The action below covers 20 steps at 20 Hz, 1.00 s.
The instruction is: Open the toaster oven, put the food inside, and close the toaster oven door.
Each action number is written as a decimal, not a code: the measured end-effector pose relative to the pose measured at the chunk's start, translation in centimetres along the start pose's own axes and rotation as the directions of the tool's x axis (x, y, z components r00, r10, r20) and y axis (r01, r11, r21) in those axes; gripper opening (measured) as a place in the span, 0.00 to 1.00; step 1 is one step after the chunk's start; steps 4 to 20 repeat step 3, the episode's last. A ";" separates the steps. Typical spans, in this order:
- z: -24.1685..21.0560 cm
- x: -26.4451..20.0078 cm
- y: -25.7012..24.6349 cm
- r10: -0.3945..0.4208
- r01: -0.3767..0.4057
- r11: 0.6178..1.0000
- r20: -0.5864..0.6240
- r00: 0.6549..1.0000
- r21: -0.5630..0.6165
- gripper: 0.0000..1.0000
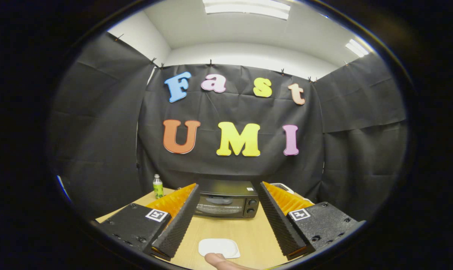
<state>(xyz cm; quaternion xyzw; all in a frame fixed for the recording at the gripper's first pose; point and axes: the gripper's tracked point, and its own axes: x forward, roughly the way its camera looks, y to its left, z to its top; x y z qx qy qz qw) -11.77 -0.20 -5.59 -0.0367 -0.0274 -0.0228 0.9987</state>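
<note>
A black toaster oven [226, 202] stands at the back of the wooden table [249, 234] with its door shut, beyond the fingers and between their lines. My gripper [226, 187] is open, with nothing between its fingers, and is well short of the oven. A white plate [218, 247] lies on the table between the fingers, close in. A pale rounded thing [220, 260] shows at the plate's near rim; whether it is the food or a person's finger I cannot tell.
A small green bottle [158, 186] stands at the table's back left, left of the oven. Something white [282, 186] peeks out behind the right finger beside the oven. Black cloth walls close the booth on three sides.
</note>
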 end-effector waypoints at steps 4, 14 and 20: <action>-0.2 0.1 -0.1 -0.001 0.001 1.000 -0.002 1.000 -0.005 1.00; -0.2 0.1 -0.1 -0.001 0.001 1.000 -0.002 1.000 -0.005 1.00; -0.2 0.1 -0.1 -0.001 0.001 1.000 -0.002 1.000 -0.005 1.00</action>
